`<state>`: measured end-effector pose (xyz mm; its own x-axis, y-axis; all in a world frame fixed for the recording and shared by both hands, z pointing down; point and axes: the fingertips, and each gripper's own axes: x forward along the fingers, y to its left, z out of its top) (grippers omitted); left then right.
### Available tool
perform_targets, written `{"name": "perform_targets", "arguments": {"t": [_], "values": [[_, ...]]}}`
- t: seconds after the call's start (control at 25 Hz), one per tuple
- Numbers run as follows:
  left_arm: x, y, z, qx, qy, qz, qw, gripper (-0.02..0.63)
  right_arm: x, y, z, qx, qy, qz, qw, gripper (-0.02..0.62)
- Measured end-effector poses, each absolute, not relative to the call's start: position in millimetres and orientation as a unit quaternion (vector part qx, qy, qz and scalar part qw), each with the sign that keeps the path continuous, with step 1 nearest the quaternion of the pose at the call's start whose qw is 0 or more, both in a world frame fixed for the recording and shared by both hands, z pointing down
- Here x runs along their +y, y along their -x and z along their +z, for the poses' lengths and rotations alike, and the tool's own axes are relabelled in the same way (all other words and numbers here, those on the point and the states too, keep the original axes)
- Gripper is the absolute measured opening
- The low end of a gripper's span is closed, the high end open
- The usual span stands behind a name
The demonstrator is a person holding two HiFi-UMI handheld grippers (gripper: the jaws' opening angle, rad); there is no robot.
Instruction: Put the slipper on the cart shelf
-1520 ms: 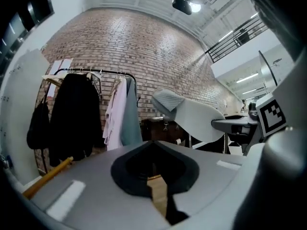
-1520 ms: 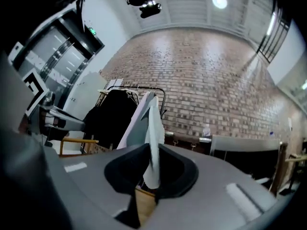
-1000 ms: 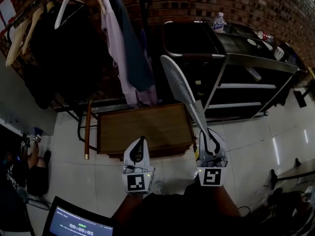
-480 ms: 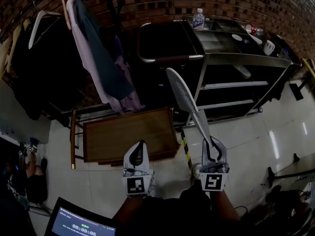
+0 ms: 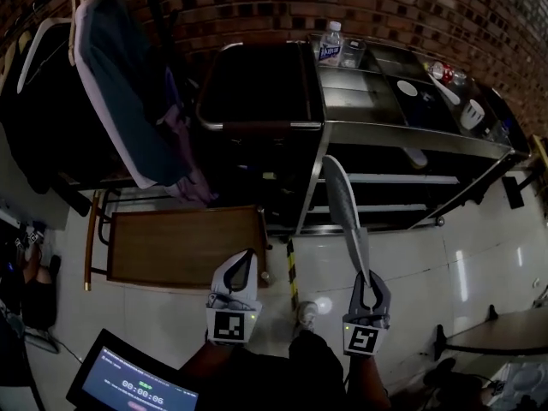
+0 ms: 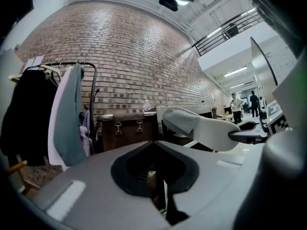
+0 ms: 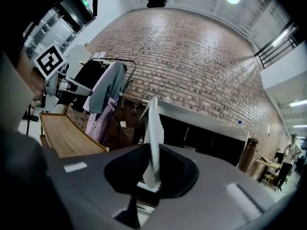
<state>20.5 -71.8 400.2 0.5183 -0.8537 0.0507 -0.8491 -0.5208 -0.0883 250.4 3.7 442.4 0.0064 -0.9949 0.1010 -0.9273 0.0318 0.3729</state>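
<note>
At lower left a screen showed a timer, its digits too blurred to read surely. Garments hung at upper left above a low wooden table. The left gripper, bottom centre, had its jaws pressed together on nothing. Right of it the right gripper pinched the white slipper by one end, held on edge in front of the metal cart, clear of its shelves. The bottle on the cart's top bore a label, its print unreadable.
</note>
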Motion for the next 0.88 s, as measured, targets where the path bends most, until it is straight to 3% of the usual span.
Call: {"name": "perform_targets", "arguments": {"t": [0.48,0.64,0.88], "values": [[-122,-120,423,0.511,0.858,-0.05,0.002,0.014,-96,-336,499,-0.728,-0.657,0.002,0.195,0.048],[-137,-137,415,0.522,0.852,-0.034,0.003,0.014,-145,-351,513,-0.733,-0.658,0.069,0.158,0.048],[-154,-146,415,0.535,0.843,-0.046,0.016,0.014,-218,-362,525,-0.727,-0.658,0.189,0.05,0.048]]}}
